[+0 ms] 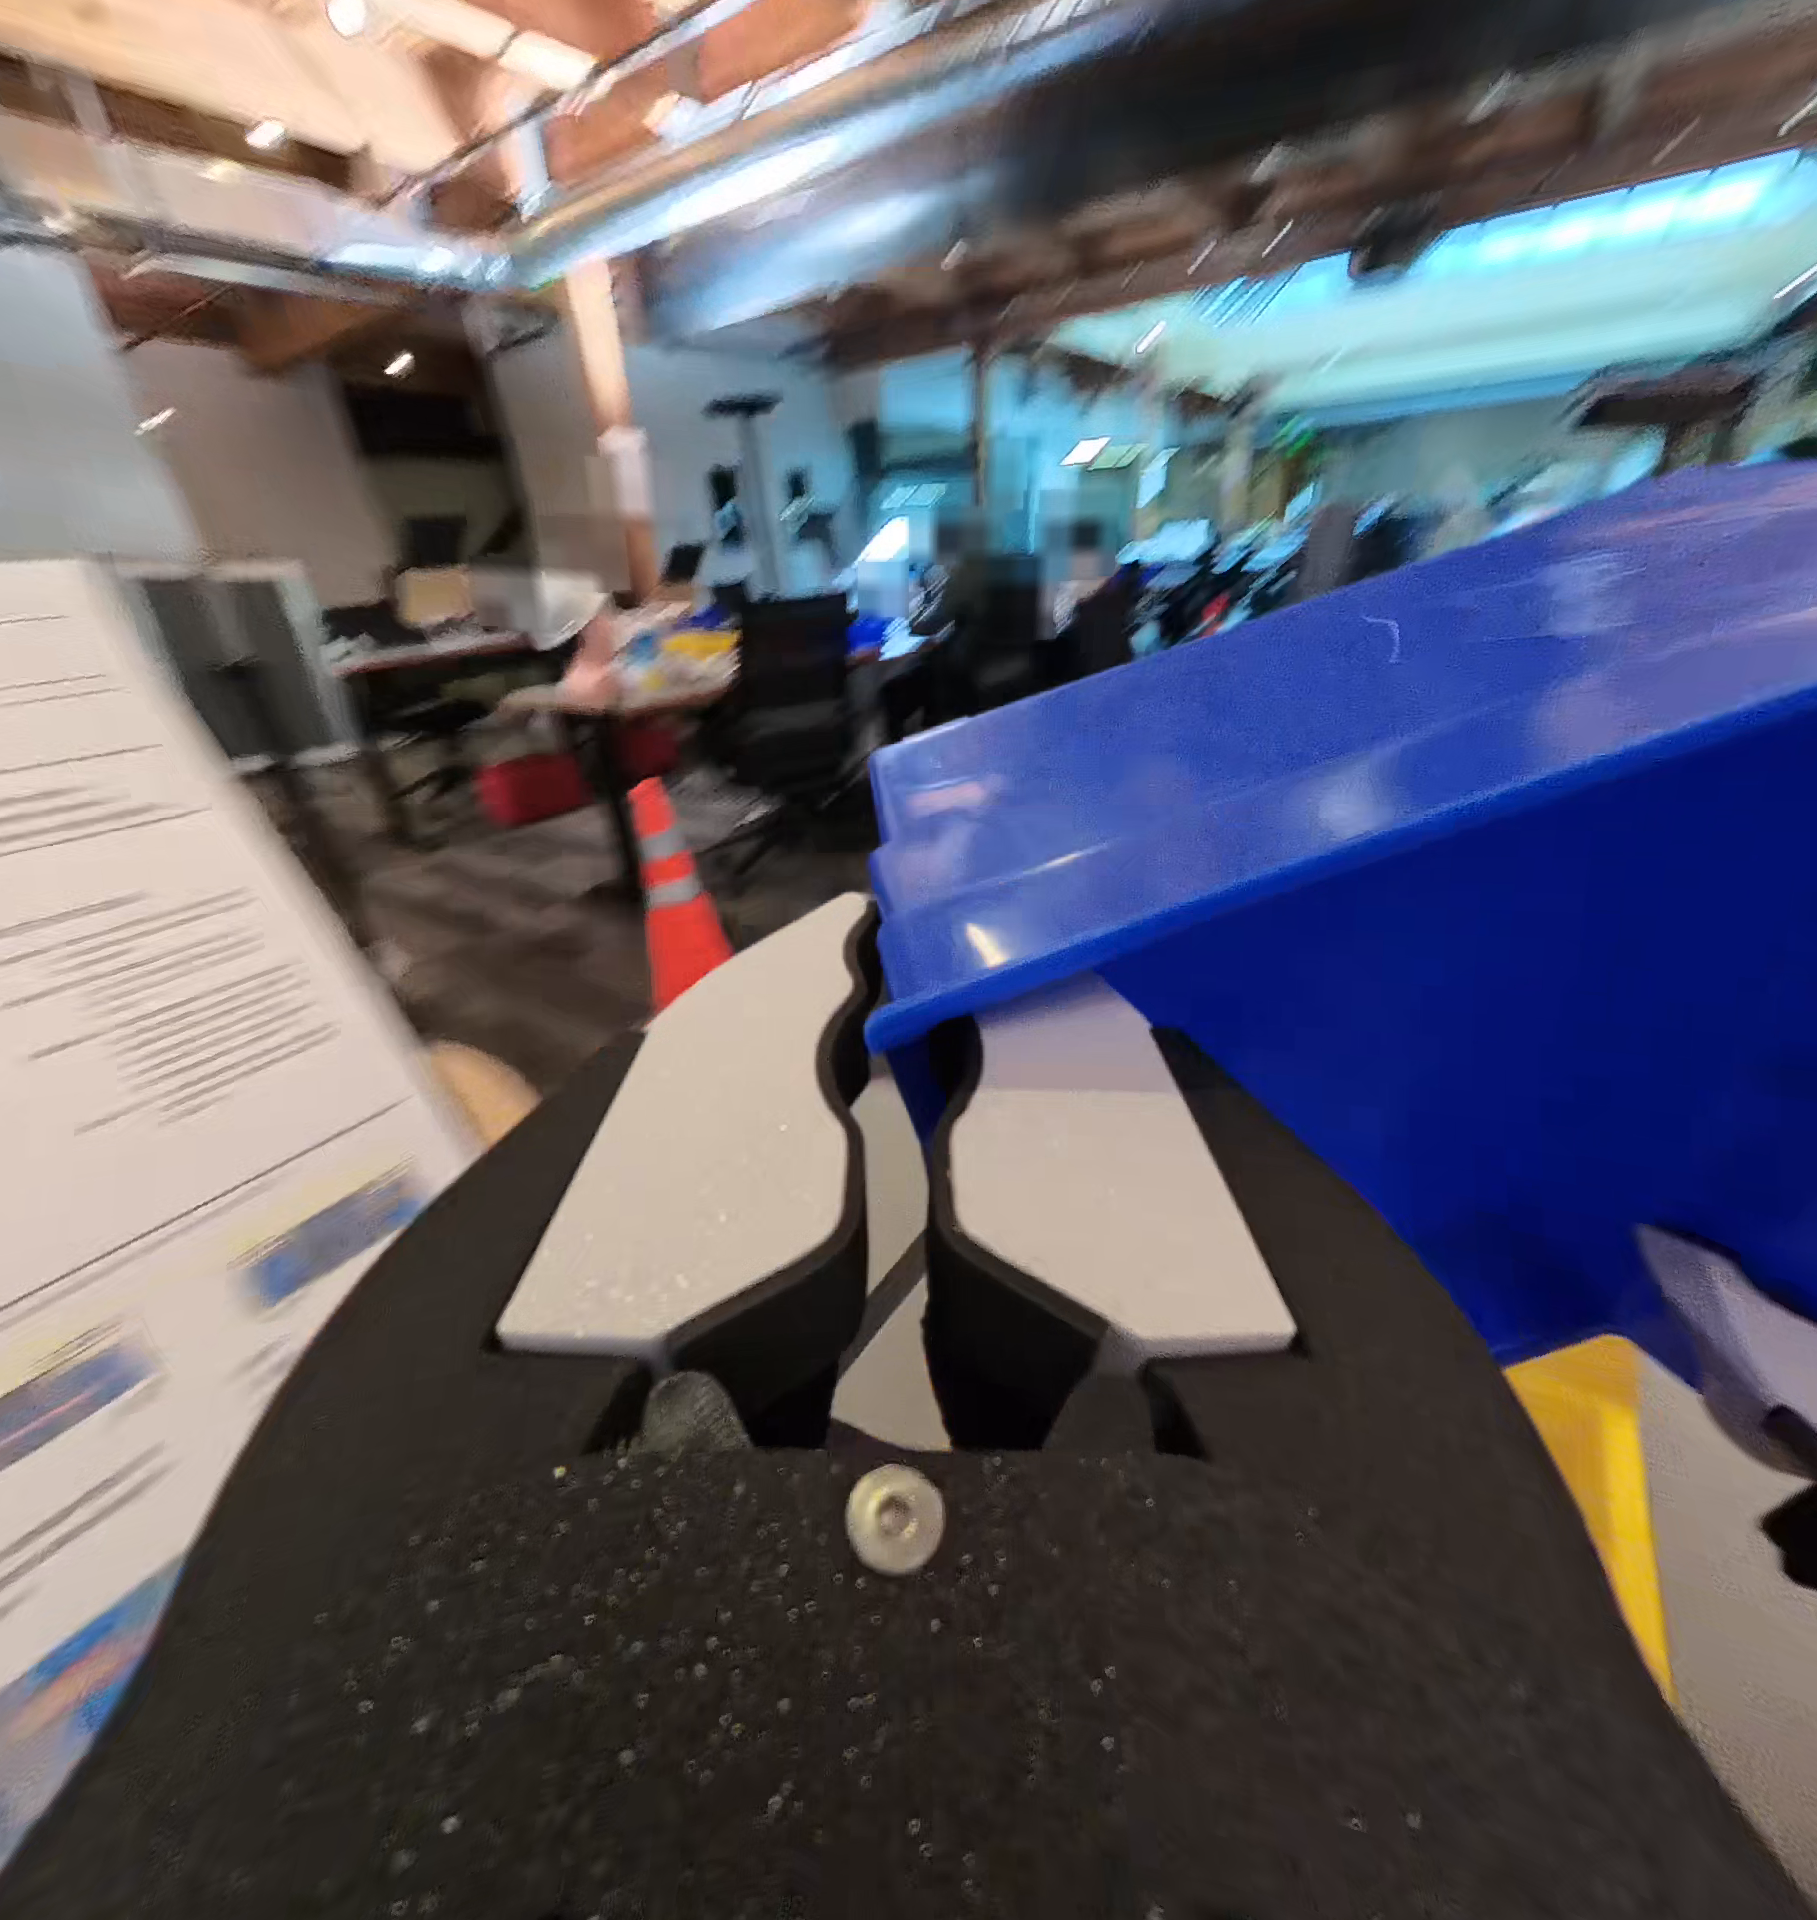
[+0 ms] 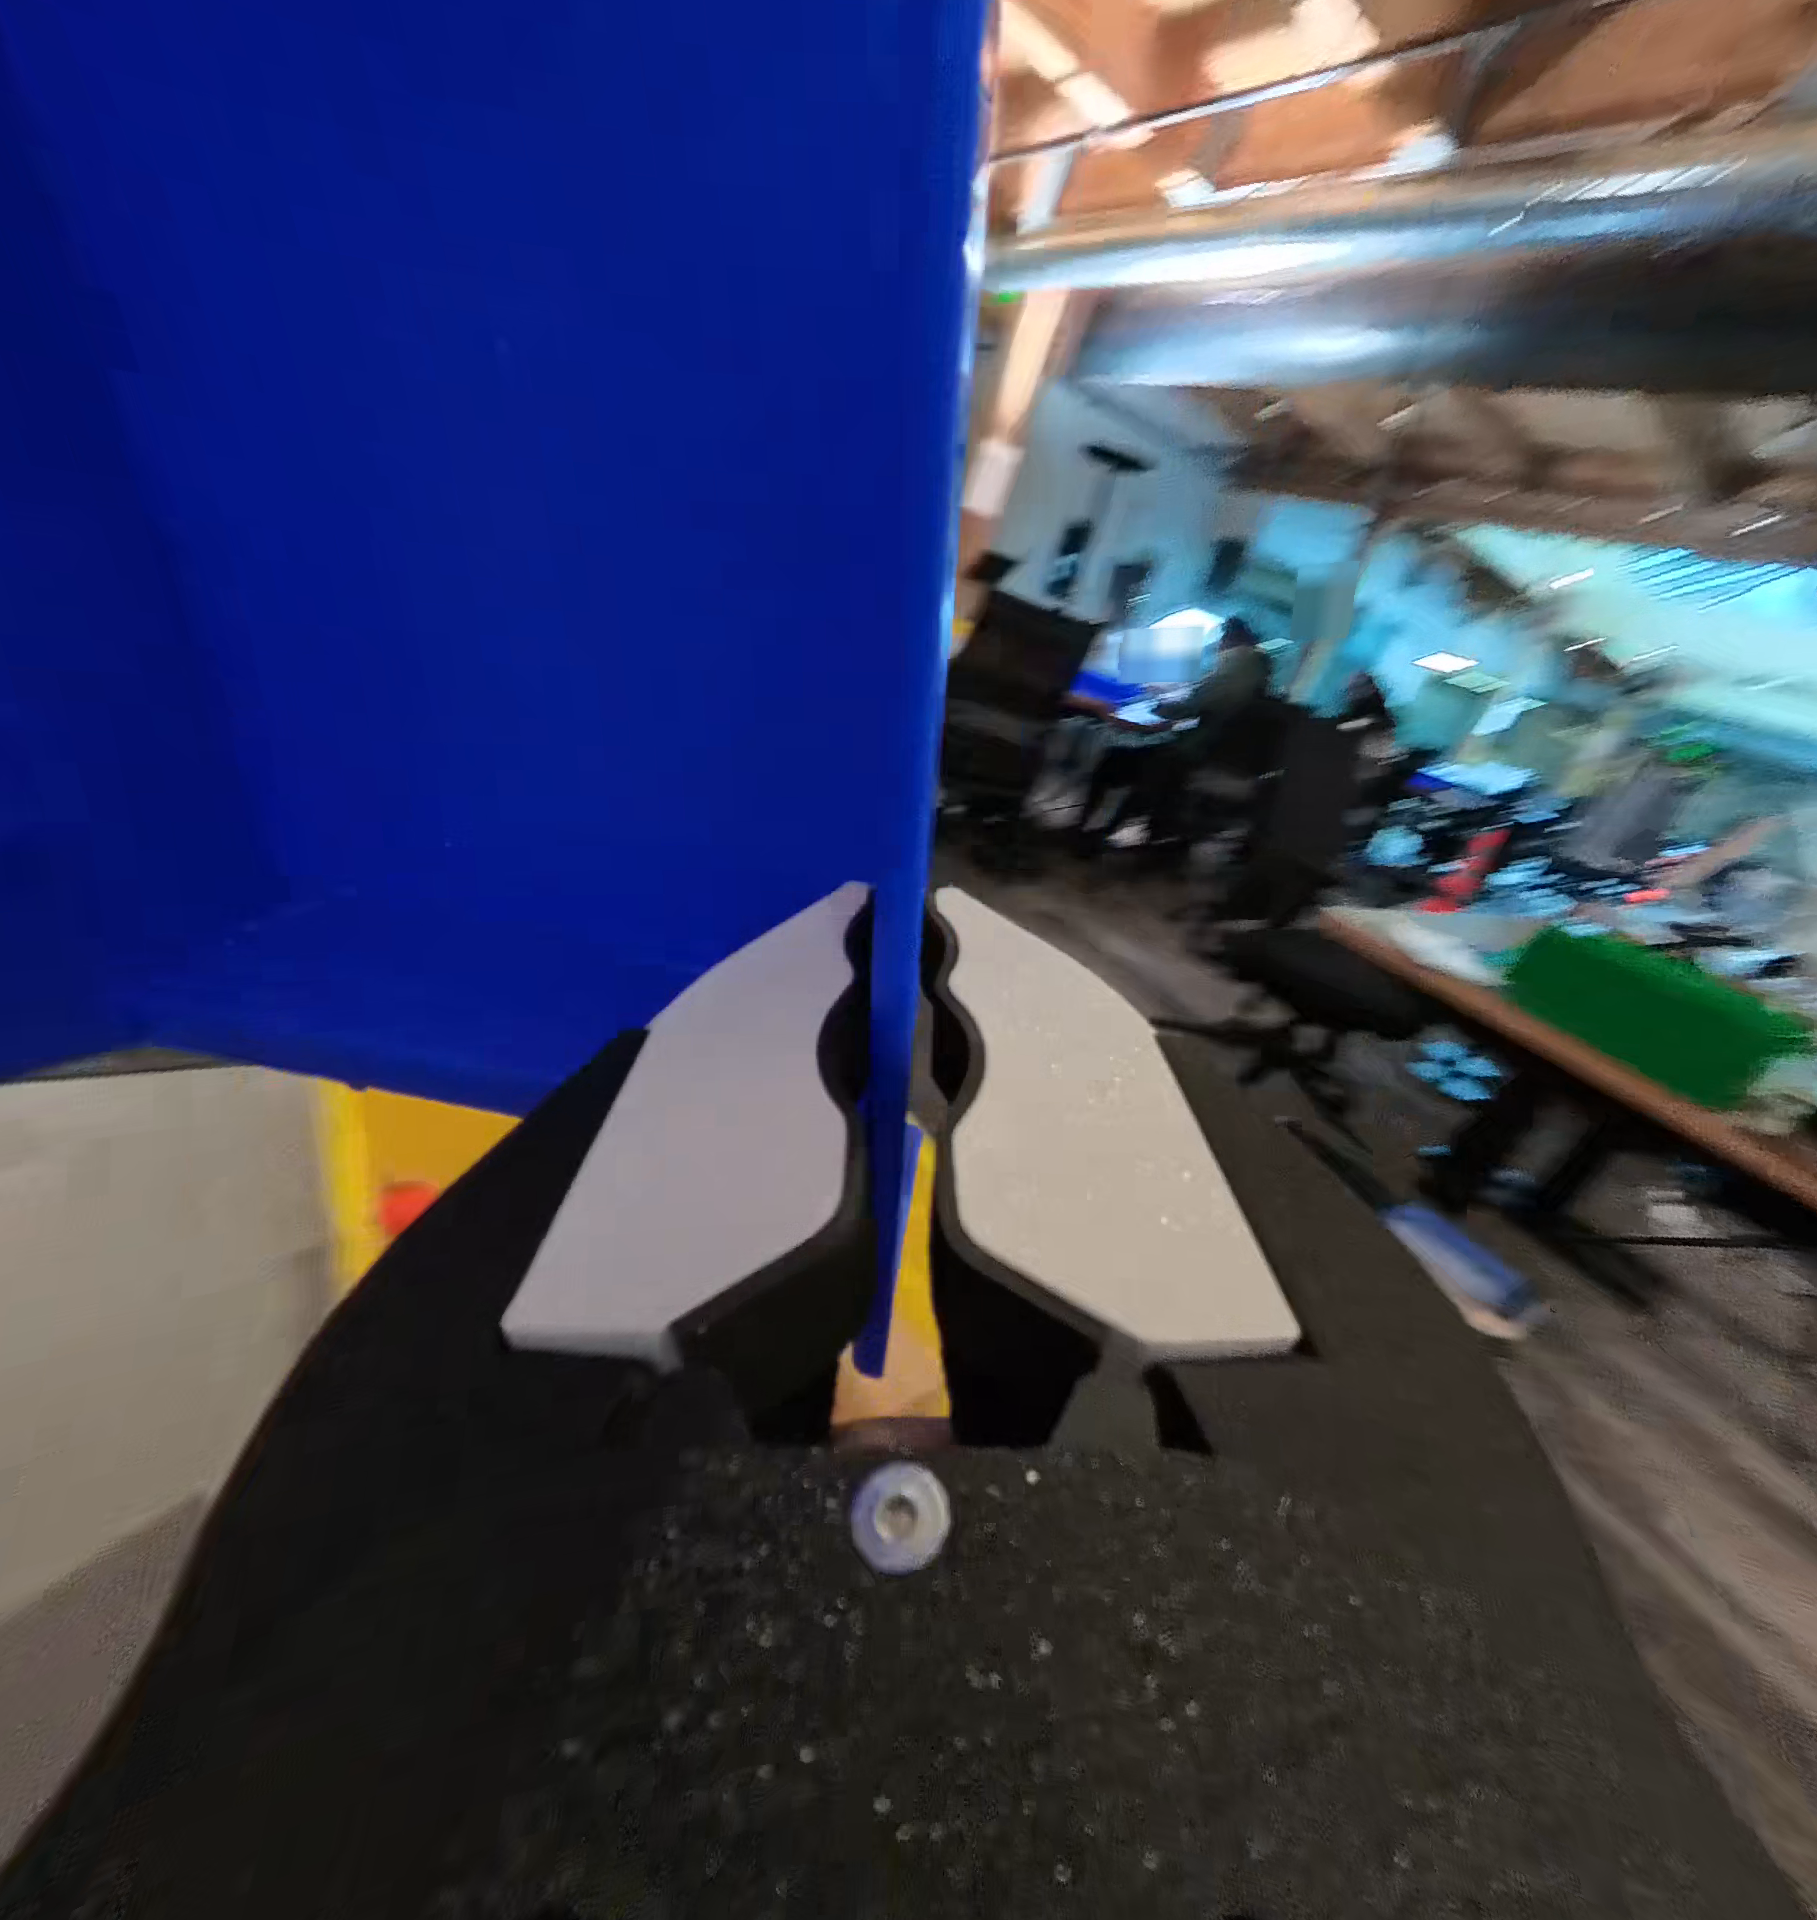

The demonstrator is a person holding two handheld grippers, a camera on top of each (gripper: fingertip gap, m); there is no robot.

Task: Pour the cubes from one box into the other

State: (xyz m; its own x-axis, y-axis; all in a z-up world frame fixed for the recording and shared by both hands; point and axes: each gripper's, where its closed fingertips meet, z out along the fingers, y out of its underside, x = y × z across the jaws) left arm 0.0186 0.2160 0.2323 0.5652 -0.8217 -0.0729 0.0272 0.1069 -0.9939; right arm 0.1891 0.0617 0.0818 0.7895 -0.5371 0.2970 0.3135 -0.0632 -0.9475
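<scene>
Blue box [image 1: 1403, 883] tilted above yellow box [image 1: 1590, 1475], orange cone [image 1: 675, 894] beyond.

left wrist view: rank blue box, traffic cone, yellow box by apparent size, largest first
1. blue box, tilted and clamped at its rim by the left claw; it is also nearest the camera.
2 and 3. Unsure: only a strip of the yellow box shows under it, about matching the far-off orange traffic cone.
</scene>
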